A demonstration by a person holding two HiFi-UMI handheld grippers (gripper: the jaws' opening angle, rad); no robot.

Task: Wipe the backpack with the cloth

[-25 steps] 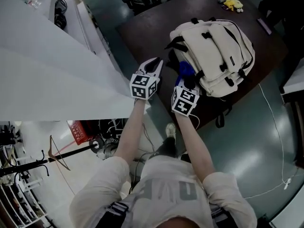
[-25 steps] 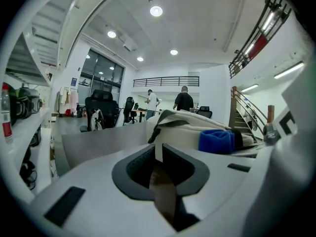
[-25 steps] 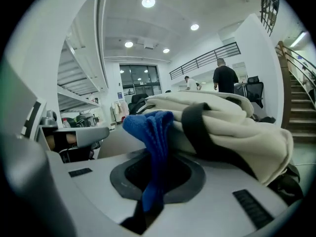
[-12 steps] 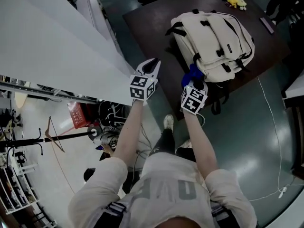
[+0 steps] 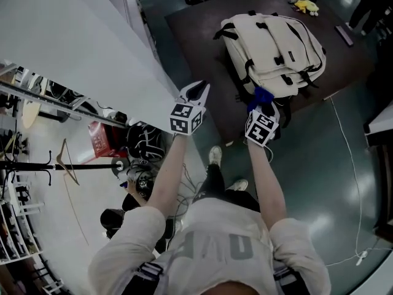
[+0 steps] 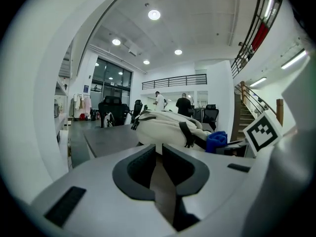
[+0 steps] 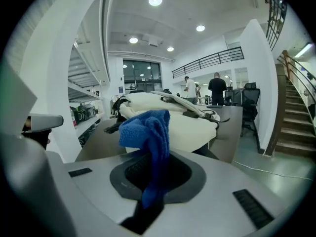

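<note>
- Backpack (image 5: 273, 48): a cream fabric bag with black straps and buckles. It lies flat on the dark table (image 5: 196, 29), toward the table's far right part.
- It looks soft and bulky, and probably light if it is empty. The skin should dent under a push, and the whole bag may slide on the smooth top.
- The loose straps could snag a wiping stroke. A strap or the top handle looks the best place to pin or hold it, since the padded body offers nothing firm to pinch.
- Cloth (image 7: 148, 132): blue, fluffy and limp. It weighs next to nothing and will drape wherever it is pressed.
- Right claw (image 5: 265, 106): clamped on a fold of the cloth, with most of it bunched out ahead of the tips. It hangs by the table's near edge. The right gripper view shows the cloth apart from the bag.
- Left claw (image 5: 198, 90): jaws only a narrow slot apart with nothing between them. It hangs left of the table, over the floor.
- Against a second ago: both claws have drawn back toward the near side.
- The cloth then sat close against the bag's near left flank, among the straps. Now it is off the bag's near end, so no wiping contact shows.
- The left claw's jaw gap looks unchanged.
</note>
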